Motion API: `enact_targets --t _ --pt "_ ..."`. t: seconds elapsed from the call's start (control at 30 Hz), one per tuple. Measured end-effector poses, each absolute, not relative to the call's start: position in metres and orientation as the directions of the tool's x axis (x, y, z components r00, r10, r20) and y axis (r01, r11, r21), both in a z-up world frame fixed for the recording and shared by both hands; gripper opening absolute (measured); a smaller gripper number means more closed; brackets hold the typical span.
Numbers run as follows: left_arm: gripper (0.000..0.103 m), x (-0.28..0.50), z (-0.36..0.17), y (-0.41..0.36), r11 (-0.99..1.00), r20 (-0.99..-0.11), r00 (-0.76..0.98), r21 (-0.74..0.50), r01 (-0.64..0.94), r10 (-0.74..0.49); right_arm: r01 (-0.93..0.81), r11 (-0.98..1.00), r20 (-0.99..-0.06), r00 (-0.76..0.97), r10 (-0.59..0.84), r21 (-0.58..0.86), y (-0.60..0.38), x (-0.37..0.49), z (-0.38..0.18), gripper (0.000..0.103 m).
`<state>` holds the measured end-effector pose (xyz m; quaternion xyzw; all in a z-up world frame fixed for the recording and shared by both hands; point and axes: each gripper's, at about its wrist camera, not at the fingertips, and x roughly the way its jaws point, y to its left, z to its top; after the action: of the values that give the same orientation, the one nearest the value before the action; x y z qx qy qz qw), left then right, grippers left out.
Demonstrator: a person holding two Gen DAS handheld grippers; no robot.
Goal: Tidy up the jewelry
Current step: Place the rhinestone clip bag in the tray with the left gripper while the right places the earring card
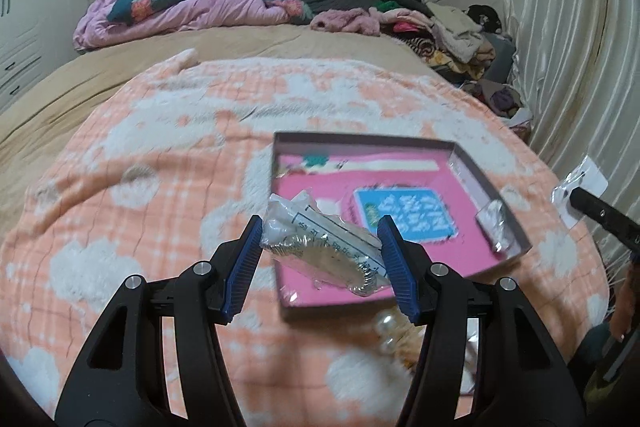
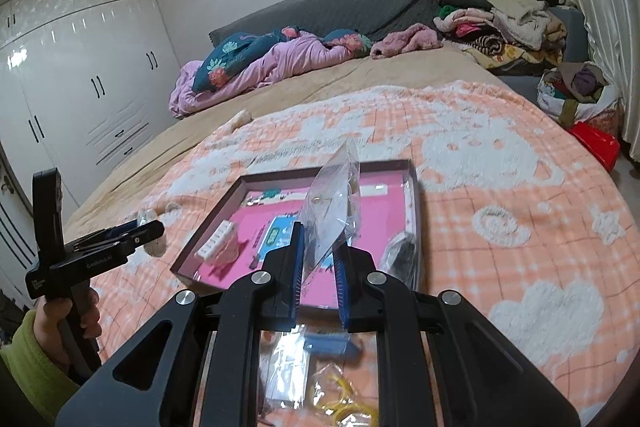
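Note:
A shallow box with a pink floor (image 1: 460, 239) (image 2: 376, 211) lies on the peach blanket. In the left wrist view my left gripper (image 1: 320, 233) is shut on a clear bag holding a silver bracelet (image 1: 320, 247), above the box's near left corner. In the right wrist view my right gripper (image 2: 320, 247) is shut on a clear plastic jewelry bag (image 2: 336, 203) that stands upright over the box's near edge. The left gripper (image 2: 132, 231) shows at the left, held by a hand. The box holds a blue card (image 1: 404, 215), a white strip (image 2: 218, 245) and a small bag (image 1: 496, 223).
Pearl beads (image 1: 386, 331) and loose bags with yellow rings (image 2: 344, 399) lie on the blanket (image 1: 140, 211) near the box's front. Bedding and clothes piles (image 2: 512, 23) sit at the bed's far end. Curtain at right, white wardrobe (image 2: 80, 75) at left.

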<state>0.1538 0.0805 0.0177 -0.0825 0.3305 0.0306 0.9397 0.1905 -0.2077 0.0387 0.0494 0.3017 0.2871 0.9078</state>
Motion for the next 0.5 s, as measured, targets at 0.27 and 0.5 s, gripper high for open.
enact_targets --t 0.27,0.5 --pt "0.05 0.187 0.025 0.056 0.984 -0.611 0.79 -0.164 -0.064 -0.051 -0.489 0.837 -0.482 0.688 0.543 0.246 -0.209 0.198 0.053 0.014" --pt "0.05 0.205 0.01 0.039 0.983 -0.624 0.777 -0.178 -0.037 -0.084 -0.484 0.837 -0.46 0.7 0.546 0.256 -0.205 0.209 0.058 0.014"
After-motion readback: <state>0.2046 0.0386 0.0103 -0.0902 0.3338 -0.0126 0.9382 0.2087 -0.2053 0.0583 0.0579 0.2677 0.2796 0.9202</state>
